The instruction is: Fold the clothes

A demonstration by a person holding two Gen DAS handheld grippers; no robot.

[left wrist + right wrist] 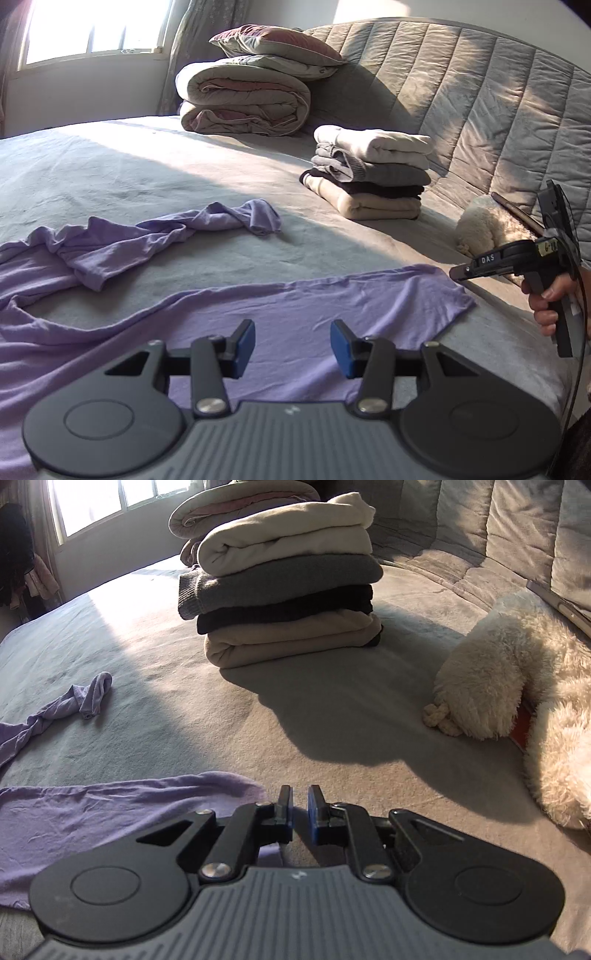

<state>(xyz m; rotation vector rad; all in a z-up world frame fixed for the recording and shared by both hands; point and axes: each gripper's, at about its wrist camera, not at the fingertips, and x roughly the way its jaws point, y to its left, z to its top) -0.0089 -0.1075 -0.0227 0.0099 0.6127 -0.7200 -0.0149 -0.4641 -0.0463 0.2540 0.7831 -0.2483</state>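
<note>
The lilac garment (229, 306) lies spread on the bed (147, 173), its long axis running left to right. The left gripper (293, 343) hovers over the near hem, jaws wide and empty. The right gripper (300, 808), nearly closed with nothing between its pads, sits just off the right-hand corner and looks nearer to it.

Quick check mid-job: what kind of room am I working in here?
Most likely a bedroom: you're over a bed with a quilted headboard, a rolled duvet and pillow beside it.
</note>
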